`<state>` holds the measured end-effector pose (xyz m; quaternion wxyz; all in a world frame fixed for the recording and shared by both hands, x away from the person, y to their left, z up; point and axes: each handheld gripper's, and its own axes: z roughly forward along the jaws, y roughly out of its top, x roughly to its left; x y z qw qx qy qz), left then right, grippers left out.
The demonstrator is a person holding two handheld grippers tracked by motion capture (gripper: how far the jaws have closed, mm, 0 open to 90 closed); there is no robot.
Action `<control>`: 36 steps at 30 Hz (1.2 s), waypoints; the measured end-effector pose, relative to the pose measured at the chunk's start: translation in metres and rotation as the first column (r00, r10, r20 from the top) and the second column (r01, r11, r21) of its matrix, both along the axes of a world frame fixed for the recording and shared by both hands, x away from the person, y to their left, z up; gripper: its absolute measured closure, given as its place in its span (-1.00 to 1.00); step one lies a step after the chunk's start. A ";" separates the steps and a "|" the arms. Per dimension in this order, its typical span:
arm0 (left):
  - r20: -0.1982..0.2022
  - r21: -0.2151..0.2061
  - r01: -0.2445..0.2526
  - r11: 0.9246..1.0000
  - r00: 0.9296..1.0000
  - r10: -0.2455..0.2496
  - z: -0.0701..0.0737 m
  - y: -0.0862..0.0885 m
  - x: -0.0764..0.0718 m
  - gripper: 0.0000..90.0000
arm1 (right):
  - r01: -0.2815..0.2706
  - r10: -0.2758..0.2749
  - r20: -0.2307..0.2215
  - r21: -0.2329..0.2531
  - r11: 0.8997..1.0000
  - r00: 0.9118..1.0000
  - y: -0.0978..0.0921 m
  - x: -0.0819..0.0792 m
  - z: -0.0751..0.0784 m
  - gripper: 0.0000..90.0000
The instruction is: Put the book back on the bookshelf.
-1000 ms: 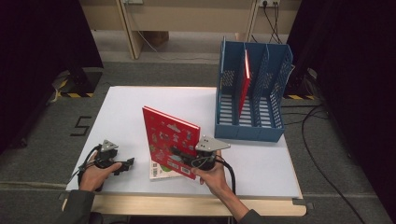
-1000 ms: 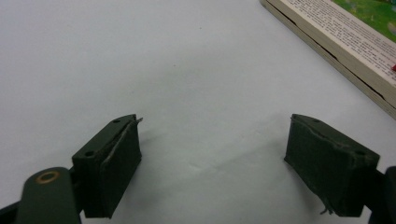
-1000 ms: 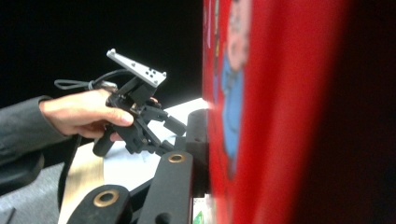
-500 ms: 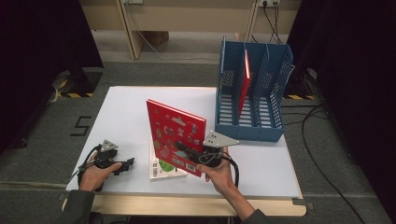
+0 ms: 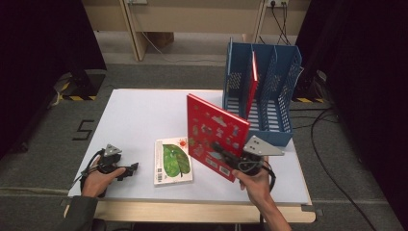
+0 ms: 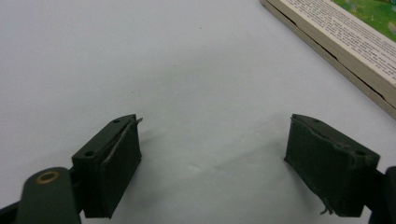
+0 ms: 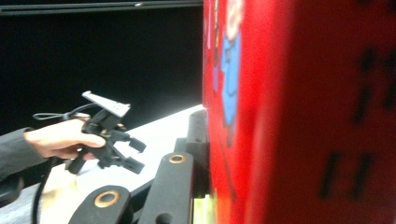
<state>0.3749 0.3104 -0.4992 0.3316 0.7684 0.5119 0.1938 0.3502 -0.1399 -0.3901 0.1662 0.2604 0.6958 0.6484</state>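
The white bench [image 5: 144,115] carries everything, its near edge toward the person. At its far right corner stands a blue file rack [image 5: 281,96] with upright dividers; a thin red book [image 5: 252,86] stands upright in one of its middle slots.

The large red picture book [image 5: 216,132] is held off the bench near the right side, raised on edge and tilted, its illustrated cover facing left and toward the camera. Its upper corner sits just in front of the rack without entering it. The right tool [image 5: 231,161] is clamped on the book's lower near corner, with the grey plate on top and the person's right hand [image 5: 255,180] behind it. In the right gripper view the red cover fills the right half, with one black jaw pressed flat against it.

A smaller book with a green leaf cover [image 5: 173,161] lies flat on the bench, near the middle of the near edge, just left of the raised book and under its lower edge.

The left tool [image 5: 131,168] rests low over the bench at the near left, well apart from the flat book, held by the left hand [image 5: 98,178]. Its jaws stand wide apart with bare bench between them; in the left gripper view the flat book's page edge [image 6: 341,51] shows at the upper right.
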 end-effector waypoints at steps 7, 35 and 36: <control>0.002 -0.002 0.000 1.000 1.000 0.000 0.000 0.000 0.000 -0.63 | 0.103 -0.103 0.013 0.023 0.994 0.995 -0.048 -0.011 0.011 0.77; -0.001 0.000 -0.002 1.000 1.000 0.002 0.000 -0.001 0.001 -0.64 | 0.483 -0.483 0.056 0.020 0.876 0.874 -0.136 0.039 0.050 0.77; 0.000 -0.001 -0.002 1.000 1.000 0.002 0.000 -0.001 0.000 -0.64 | 0.490 -0.490 0.051 0.015 0.872 0.870 -0.135 0.044 0.051 0.77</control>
